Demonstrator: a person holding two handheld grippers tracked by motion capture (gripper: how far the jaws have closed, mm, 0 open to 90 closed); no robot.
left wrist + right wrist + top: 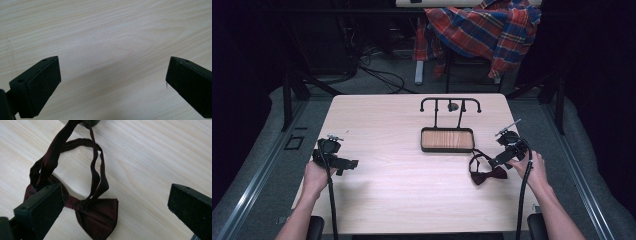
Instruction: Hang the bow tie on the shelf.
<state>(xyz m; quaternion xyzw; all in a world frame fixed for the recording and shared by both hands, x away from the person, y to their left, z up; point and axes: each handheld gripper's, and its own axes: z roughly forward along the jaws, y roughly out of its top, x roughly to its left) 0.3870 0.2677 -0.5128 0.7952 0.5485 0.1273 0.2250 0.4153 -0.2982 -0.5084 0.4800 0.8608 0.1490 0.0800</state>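
Lying on the pale wood-grain tabletop [402, 180], one dark red satin bow tie [97, 215] with a looped strap was seen just in front of a single black-framed stand with a wooden tray [447, 139]. The right claw [115, 207], spread wide, was held low over the tie. The left claw [113, 82], also spread, was angled above bare wood.

From my seat, the tray [447, 139] sits on the tabletop [402, 185], right of middle, with a rack [450, 103] rising from its far edge. The bow tie [487, 173] lies just right of the tray's near corner, its strap looped toward the tray. My right claw [501, 160] is beside it; my left claw [349, 164] is well left of the tray.
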